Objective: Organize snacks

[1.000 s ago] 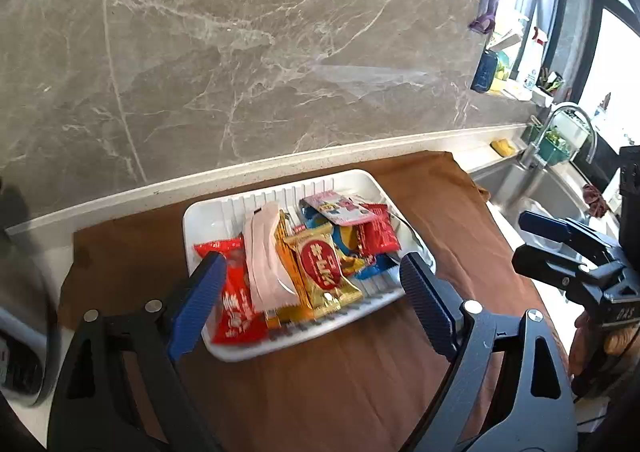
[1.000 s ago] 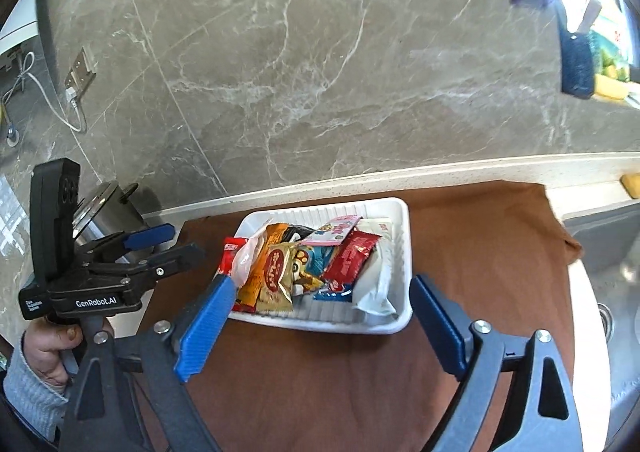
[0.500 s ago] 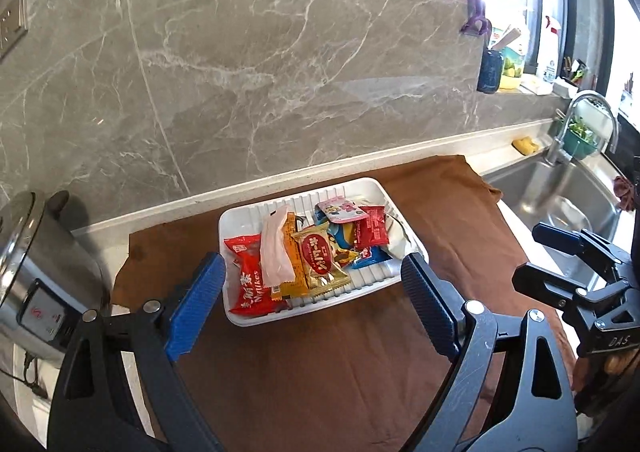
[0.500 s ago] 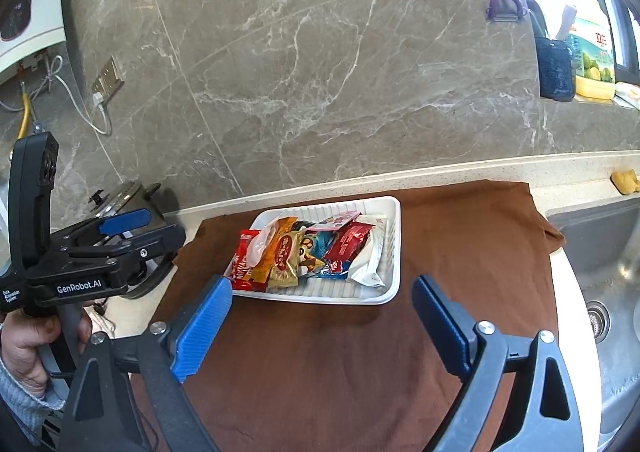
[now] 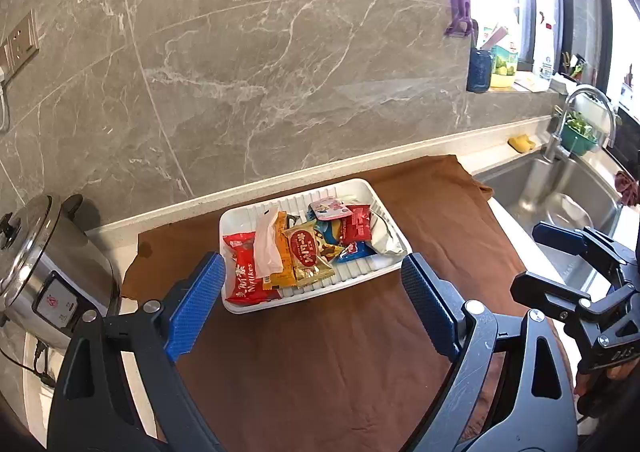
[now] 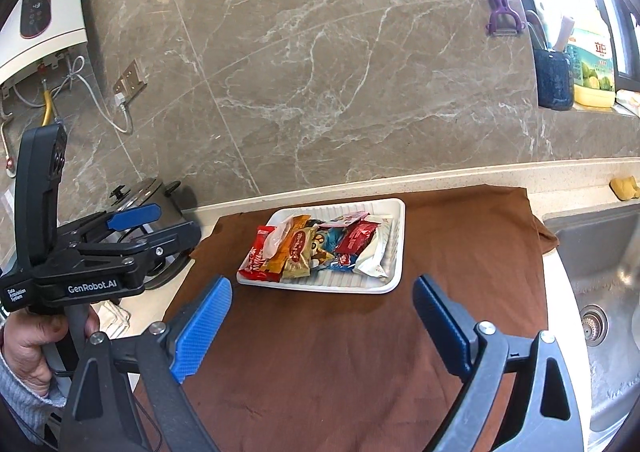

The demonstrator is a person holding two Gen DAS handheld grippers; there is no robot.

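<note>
You've got a brown cloth (image 6: 360, 352) spread over the counter, sink (image 6: 600, 292) off to your right, a steel cooker (image 5: 36, 264) off to your left. Sitting on the cloth toward the wall is the white tray (image 6: 394, 248), ribbed bottom, low rim, and every snack in sight is piled inside it. Nothing is loose on the cloth as far as I can see.

Both tools are well short of the tray and hovering empty. Left gripper (image 5: 312, 300) has its jaws spread wide, nothing between them; right gripper (image 6: 320, 326) is the same, wide apart and holding nothing.

Handling-wise, my guess is these are all light, crinkly foil and plastic packets, so slippery and easy to crush. The tray looks like thin foam or plastic, so it'll probably slide if you shove a packet sideways.

Biggest first: the red packet (image 5: 246, 276) at the left end of the tray lies flat with a free long edge, so pinch across a sealed end rather than the puffy middle. The silver pouch (image 5: 384, 238) on the right side leans on the rim, so grab its upper seam. The gold packet (image 5: 310, 256) in the middle overlaps its neighbours; take it by the near corner. The small pink one (image 5: 330, 208) sits on top at the back, easiest to lift straight up.
</note>
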